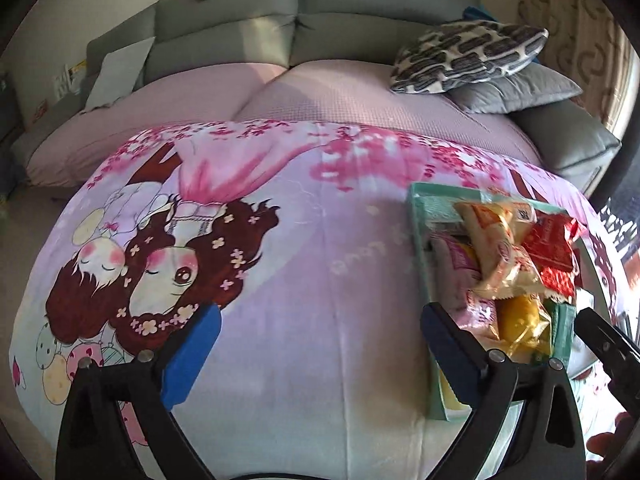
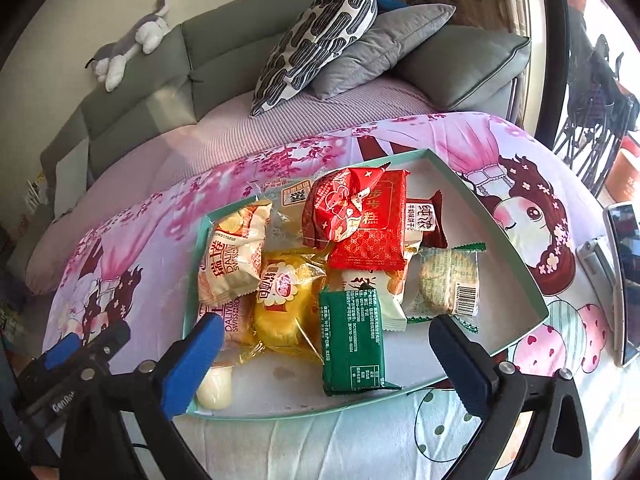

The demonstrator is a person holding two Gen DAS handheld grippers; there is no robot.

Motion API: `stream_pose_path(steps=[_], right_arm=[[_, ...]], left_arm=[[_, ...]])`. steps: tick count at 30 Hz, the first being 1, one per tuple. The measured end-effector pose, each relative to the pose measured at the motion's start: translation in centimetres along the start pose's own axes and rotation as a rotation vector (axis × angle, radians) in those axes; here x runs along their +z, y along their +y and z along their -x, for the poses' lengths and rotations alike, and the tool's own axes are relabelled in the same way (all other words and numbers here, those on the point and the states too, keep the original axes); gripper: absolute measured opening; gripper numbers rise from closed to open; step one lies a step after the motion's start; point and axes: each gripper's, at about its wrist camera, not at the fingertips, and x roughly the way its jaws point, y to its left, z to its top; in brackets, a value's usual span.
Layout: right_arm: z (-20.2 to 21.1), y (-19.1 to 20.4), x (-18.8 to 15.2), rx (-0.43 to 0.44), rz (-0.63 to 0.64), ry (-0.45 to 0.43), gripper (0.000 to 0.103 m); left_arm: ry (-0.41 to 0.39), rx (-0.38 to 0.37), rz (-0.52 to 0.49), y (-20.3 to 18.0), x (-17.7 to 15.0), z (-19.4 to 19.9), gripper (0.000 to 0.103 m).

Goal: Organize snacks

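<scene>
I have both tongs spread wide and empty: the right gripper (image 2: 326, 334) hangs over the near end of the tray (image 2: 516, 256), its blue pads standing either side of the pile without pressing on anything, and the left gripper (image 1: 320, 340) sits over bare printed cloth (image 1: 300, 260) to the left of the tray, with nothing between its pads. The snacks all lie inside the tray, heaped toward its left half: a green packet (image 2: 352, 344) at the near edge, a yellow cake (image 2: 286, 304) just left of it, a cream roll packet (image 2: 234, 256) further left, a red packet (image 2: 360, 224) on top toward the far side, and a round biscuit pack (image 2: 448, 284) lying alone to the right of the green one. I judge these all light, puffy and crinkly, with slick film that will slide under the pads, and the cakes inside soft enough to crush. I would pinch each across its flat body near the middle, gently, or by the crimped end seal. The green packet looks stiffest and easiest to reach.
</scene>
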Motion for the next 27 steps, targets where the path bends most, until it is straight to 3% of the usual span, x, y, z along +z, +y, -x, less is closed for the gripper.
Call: stream_pose_path(steps=[11, 15, 27], right_arm=[[1.6, 1.4, 1.3, 0.003, 0.03, -0.017, 0.103], [2.8, 2.0, 1.4, 0.002, 0.053, -0.016, 0.103], [5.1, 3.4, -0.3, 0.004, 0.103, -0.008, 0.103]], left_arm=[[0.043, 0.094, -0.005, -0.1, 0.8, 0.8, 0.1], [0.04, 0.17, -0.017, -0.3, 1.2, 2.5, 0.1], [0.057, 0.16, -0.004, 1.0, -0.2, 5.6, 0.1]])
